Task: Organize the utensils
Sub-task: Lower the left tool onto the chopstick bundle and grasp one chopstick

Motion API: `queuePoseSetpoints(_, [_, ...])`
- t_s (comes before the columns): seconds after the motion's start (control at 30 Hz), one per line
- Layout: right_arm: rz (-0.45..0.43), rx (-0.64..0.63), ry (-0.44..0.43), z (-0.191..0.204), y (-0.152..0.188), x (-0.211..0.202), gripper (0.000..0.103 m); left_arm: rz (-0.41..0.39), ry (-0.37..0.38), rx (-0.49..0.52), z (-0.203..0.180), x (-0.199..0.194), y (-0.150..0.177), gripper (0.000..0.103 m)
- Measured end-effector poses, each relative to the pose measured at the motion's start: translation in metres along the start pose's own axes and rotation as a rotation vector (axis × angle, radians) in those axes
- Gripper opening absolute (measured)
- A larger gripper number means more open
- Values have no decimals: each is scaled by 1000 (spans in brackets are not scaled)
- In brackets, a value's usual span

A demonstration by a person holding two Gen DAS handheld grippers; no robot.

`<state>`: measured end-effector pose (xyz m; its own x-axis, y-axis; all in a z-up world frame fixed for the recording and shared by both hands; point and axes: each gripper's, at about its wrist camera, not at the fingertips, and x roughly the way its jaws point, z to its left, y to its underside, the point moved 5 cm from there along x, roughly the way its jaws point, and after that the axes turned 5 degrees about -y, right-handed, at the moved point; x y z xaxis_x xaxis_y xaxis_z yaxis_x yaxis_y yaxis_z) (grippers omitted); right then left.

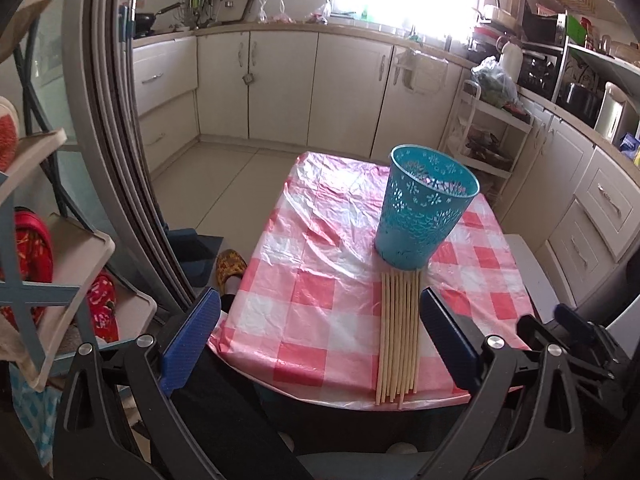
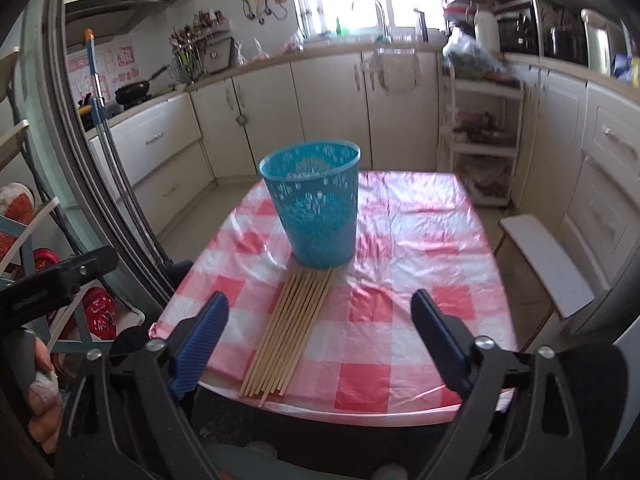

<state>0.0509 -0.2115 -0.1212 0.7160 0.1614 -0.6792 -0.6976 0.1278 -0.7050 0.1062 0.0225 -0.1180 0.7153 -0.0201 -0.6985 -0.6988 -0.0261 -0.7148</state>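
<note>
Left tongs: the left tongs (image 1: 316, 336) hang over the near edge of the desk, blue-padded jaws spread wide with nothing between the pads; they point downward toward the desktop.
Right tongs: the right tongs (image 2: 320, 340) also stand wide apart and hold nothing; the near ends of the chopsticks lie in the gap between the jaws but the pads do not touch them.
Chopsticks: a bundle of pale wooden chopsticks (image 1: 398, 336) lies flat on the desk, side by side, just ahead of both tongs; in the left wrist view the bundle sits close against the inner side of the right-hand jaw, in the right wrist view (image 2: 290, 332) it lies nearer the left-hand jaw. Their near tips reach the desk's near edge, and one or two stick out slightly.
Basket: a teal plastic basket (image 1: 424, 208) with a cut-out flower pattern stands upright beyond the chopsticks, further from the tongs; the far ends of the chopsticks meet its base, and I cannot tell whether they slip under it. What lies inside is too blurred to name.
Desk: the desk (image 2: 420, 248) wears a glossy pink-and-white checked plastic cloth, wrinkled toward the far side.
Hand: at the left edge of the right wrist view a person's hand (image 2: 40, 400) grips the handle of the other tool.
Stool: a white stool (image 2: 548, 264) stands off to the right of the desk.
</note>
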Motion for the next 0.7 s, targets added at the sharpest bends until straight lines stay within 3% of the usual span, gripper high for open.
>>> queuePoseSetpoints(0.07, [66,40,-37,-5,3,33,64,38,-7,20,-6,24,3,96])
queuePoseSetpoints(0.13, [102,51,-57,-11,-1,60,44,77,-10,30,-12,44,6,96])
queuePoseSetpoints(0.23, [135,69,-40,-20,-3,98,30,121,-21,43,-18,71,10,96])
queuePoseSetpoints(0.43, [187,98,-41,-31,-1,140,20,170,-31,82,-34,108,12,96])
queuePoseSetpoints(0.7, [220,34,-58,-41,-1,146,10,229,-35,117,-52,152,17,96])
